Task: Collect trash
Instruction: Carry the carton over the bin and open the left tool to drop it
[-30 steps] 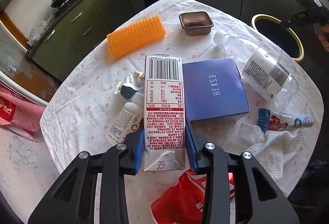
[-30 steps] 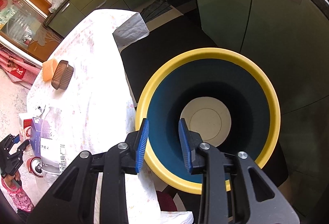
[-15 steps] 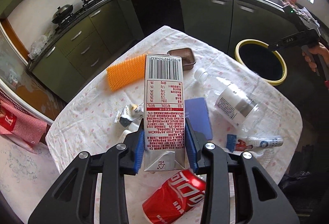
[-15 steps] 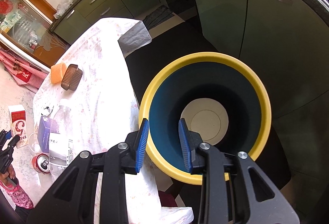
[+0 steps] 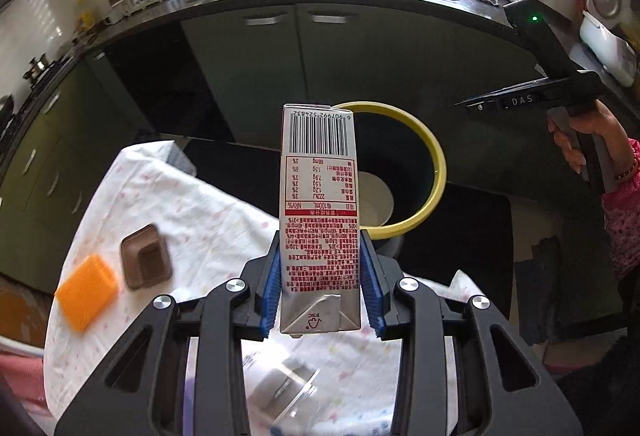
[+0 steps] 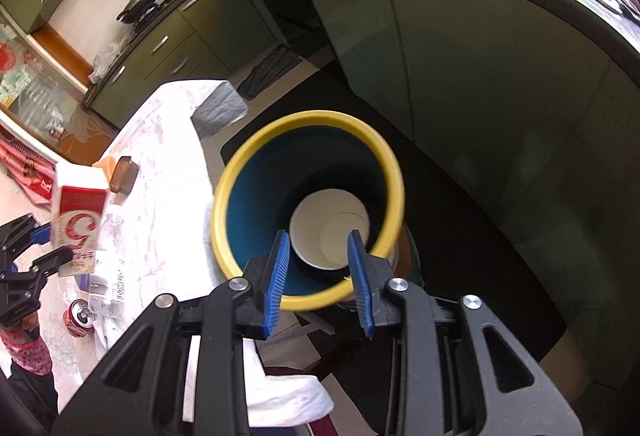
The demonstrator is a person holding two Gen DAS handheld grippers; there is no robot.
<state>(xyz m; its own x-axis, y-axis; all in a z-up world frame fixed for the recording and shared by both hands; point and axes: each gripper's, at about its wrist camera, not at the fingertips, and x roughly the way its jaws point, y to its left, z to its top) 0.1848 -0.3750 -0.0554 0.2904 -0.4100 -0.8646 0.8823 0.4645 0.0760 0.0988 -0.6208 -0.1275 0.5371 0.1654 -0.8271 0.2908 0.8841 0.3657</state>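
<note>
My left gripper (image 5: pixel 320 288) is shut on a red-and-white milk carton (image 5: pixel 319 203), its blue pads pressing on the lower sides. The carton stands upright in the jaws, lifted off the table. Its top edge overlaps the near rim of the yellow-rimmed trash bin (image 5: pixel 437 163) on the floor beyond the table edge. In the right wrist view the bin (image 6: pixel 304 120) lies straight below my right gripper (image 6: pixel 320 262), which is open and empty. A white disc shows at the bin's bottom. At that view's left edge are the carton (image 6: pixel 78 211) and the left gripper (image 6: pixel 48 246).
The table (image 5: pixel 200 203) has a white flowered cloth. On it lie a brown plastic tray (image 5: pixel 146 256), an orange ridged pad (image 5: pixel 86 290), a clear bottle (image 5: pixel 280 388) and a red can (image 6: pixel 78 318). Green cabinets and a sink counter stand behind the bin. A hand (image 5: pixel 580 131) holds the right gripper.
My left gripper has swung with the carton from over the table's middle toward the bin. The right gripper has shifted, and the bin now sits further left and higher in its view.
</note>
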